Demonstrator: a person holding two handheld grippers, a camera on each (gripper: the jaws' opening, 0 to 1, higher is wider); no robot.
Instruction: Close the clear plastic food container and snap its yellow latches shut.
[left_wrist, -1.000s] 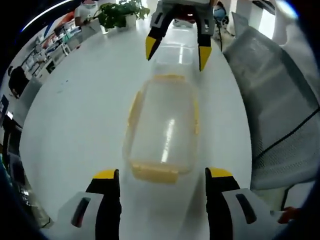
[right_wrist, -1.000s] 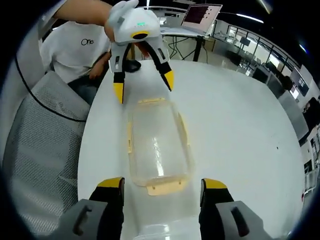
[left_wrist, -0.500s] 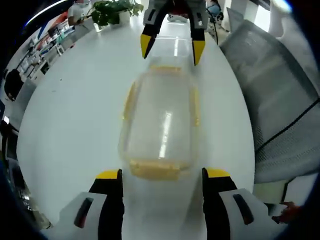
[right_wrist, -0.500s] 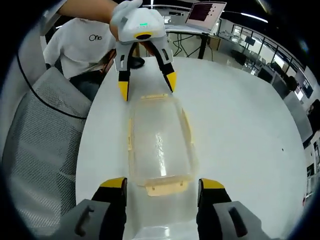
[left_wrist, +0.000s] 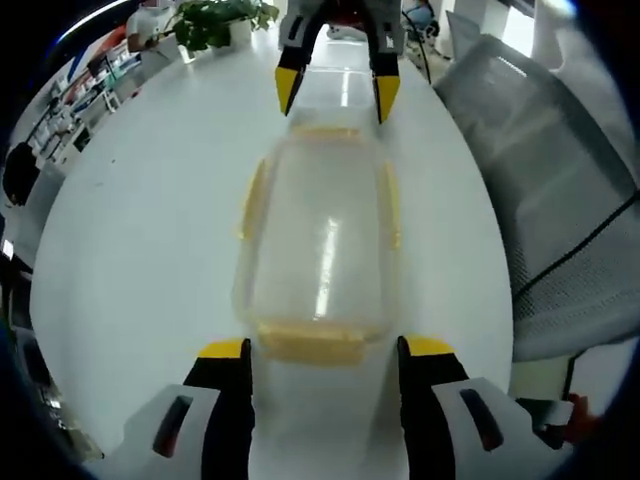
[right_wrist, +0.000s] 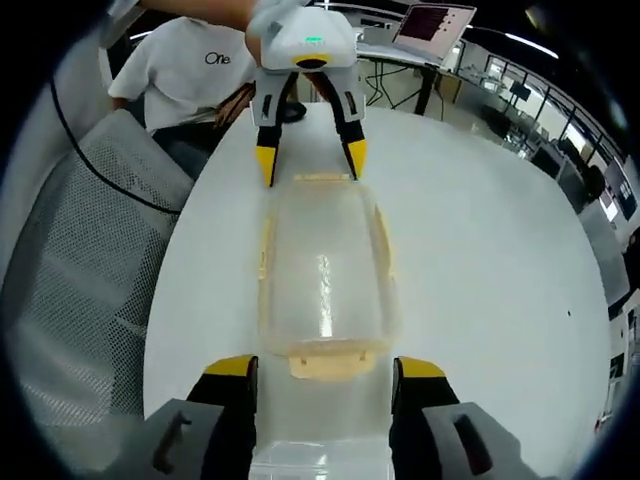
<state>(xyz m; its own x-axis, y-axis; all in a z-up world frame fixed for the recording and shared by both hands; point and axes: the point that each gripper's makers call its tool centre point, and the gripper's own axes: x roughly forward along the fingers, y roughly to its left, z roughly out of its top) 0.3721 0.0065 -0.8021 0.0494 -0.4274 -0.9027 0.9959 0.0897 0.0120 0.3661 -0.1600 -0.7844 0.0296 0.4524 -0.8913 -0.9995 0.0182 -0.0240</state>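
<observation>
While both claws stand with their jaws apart and nothing between them, the left gripper (left_wrist: 320, 350) sits at one short end of the clear container (left_wrist: 318, 245) and the right gripper (right_wrist: 322, 365) at the opposite end, so that each faces the other across it. Just ahead of the left jaws lies a yellow end latch (left_wrist: 312, 340), and just ahead of the right jaws lies the other end latch (right_wrist: 326, 362), which looks swung outward, flat toward the claw. Farther out along each long side run the side latches (left_wrist: 250, 200), also appearing splayed away from the walls.

As a judgement, the lid seems seated on the container, so the closing is done or nearly so, while the snapping of the latches looks not yet begun.

In the left gripper view, beyond the right claw, a potted plant (left_wrist: 215, 18) stands at the far edge of the white table (left_wrist: 130, 230). In the right gripper view, beyond the left claw, sits a person in a white shirt (right_wrist: 195, 70), with a laptop (right_wrist: 432, 25) behind and a mesh chair (right_wrist: 75, 260) alongside.
</observation>
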